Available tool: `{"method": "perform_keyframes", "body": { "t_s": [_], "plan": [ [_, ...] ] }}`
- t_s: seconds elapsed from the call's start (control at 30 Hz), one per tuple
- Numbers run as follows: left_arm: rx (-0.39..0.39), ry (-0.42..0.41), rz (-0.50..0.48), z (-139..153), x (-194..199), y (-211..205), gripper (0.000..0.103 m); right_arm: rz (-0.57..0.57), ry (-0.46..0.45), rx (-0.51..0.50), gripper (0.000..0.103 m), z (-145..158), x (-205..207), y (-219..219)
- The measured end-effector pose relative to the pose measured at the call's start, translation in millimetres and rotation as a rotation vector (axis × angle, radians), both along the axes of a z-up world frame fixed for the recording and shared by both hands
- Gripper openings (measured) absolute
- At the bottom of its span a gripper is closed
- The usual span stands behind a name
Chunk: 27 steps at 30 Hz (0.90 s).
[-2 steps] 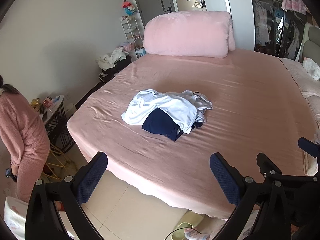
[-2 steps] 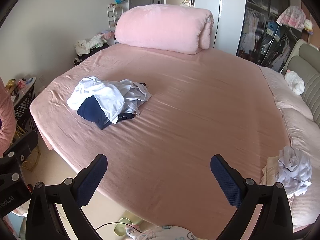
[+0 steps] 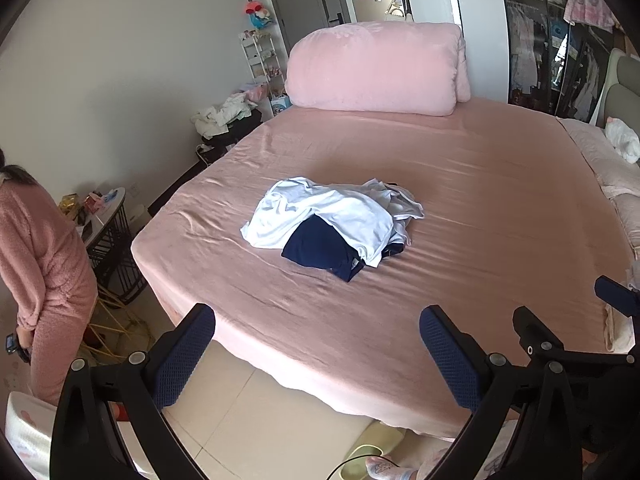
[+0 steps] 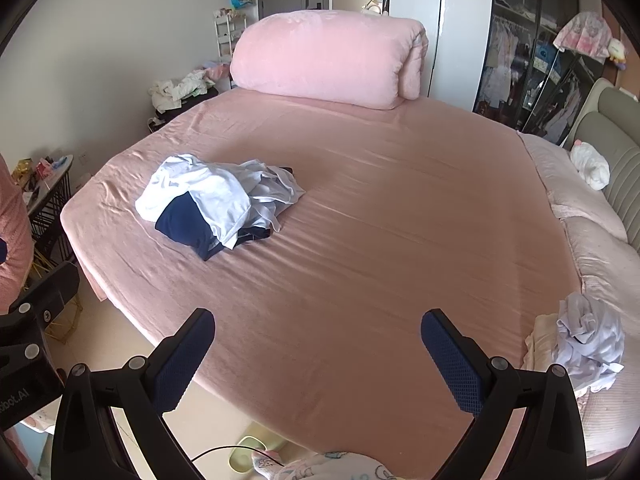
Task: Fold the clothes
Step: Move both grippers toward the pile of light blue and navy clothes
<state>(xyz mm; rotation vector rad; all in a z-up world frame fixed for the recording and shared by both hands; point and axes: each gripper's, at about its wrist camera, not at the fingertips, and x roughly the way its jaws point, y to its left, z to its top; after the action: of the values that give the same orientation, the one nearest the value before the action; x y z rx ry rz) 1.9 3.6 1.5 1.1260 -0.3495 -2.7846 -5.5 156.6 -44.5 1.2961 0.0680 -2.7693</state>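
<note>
A loose heap of white and navy clothes (image 3: 332, 224) lies mid-bed (image 3: 480, 200). Left tool (image 3: 318, 354) and right tool (image 4: 318, 356) hover wide open, empty, at the bed's near edge. Best lift one garment free and spread it flat.

1. Pink-sheeted bed (image 4: 400, 208): bare sheet all round the heap of white and navy clothes (image 4: 216, 200).
2. Rolled pink quilt (image 4: 328, 56) blocks the bed's far edge.
3. Crumpled white garment (image 4: 588, 344) occupies the bed's right edge.
</note>
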Motion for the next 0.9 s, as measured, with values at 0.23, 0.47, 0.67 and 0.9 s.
{"method": "perform_keyframes", "body": {
  "t_s": [0.23, 0.47, 0.67, 0.9],
  "plan": [
    [0.091, -0.007, -0.019, -14.8, 1.9, 10.7, 0.103, 0.029, 0.011, -0.031, 0.103, 1.7, 2.0, 2.8],
    [0.141, -0.045, 0.014, -16.5, -10.3, -12.8, 0.103, 0.042, 0.017, 0.019, 0.103, 0.2, 2.0, -12.6],
    [0.157, -0.05, 0.008, -14.8, -9.3, -11.7, 0.103, 0.046, 0.023, 0.001, 0.103, 0.0, 4.3, -8.7],
    [0.201, -0.072, -0.004, -21.4, -14.1, -17.4, 0.103, 0.036, 0.015, 0.012, 0.103, -1.5, 1.5, -10.6]
  ]
}}
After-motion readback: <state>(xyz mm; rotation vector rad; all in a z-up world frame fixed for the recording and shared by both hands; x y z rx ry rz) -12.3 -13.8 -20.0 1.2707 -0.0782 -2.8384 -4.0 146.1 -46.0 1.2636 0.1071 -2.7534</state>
